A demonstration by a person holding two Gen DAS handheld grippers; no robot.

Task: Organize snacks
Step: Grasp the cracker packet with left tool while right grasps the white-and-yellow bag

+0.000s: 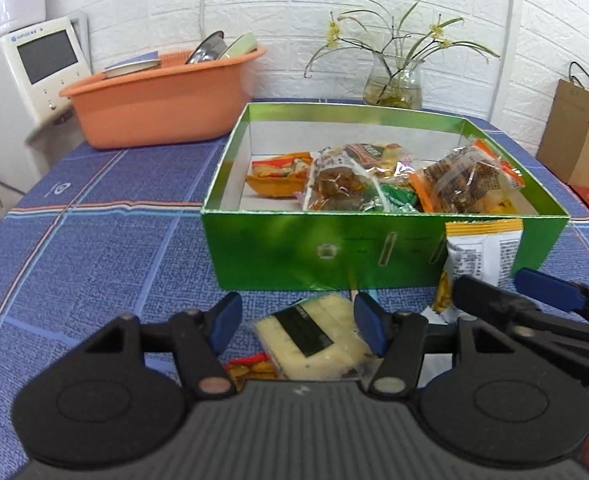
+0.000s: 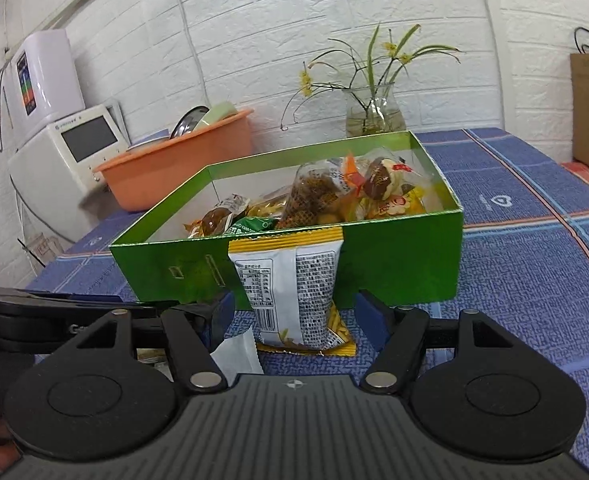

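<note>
White appliance (image 1: 34,68) reads "vimao"-ish; snack pkt (image 2: 290,292) print unreadable.

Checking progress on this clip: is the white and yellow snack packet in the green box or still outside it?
Outside. The white and yellow snack packet stands on the tablecloth, leaning against the green box's front wall.

Left gripper (image 1: 297,322) and right gripper (image 2: 289,318): black linkage arms, blue finger pads, silver pivot screws, ribbed grey housing.
</note>
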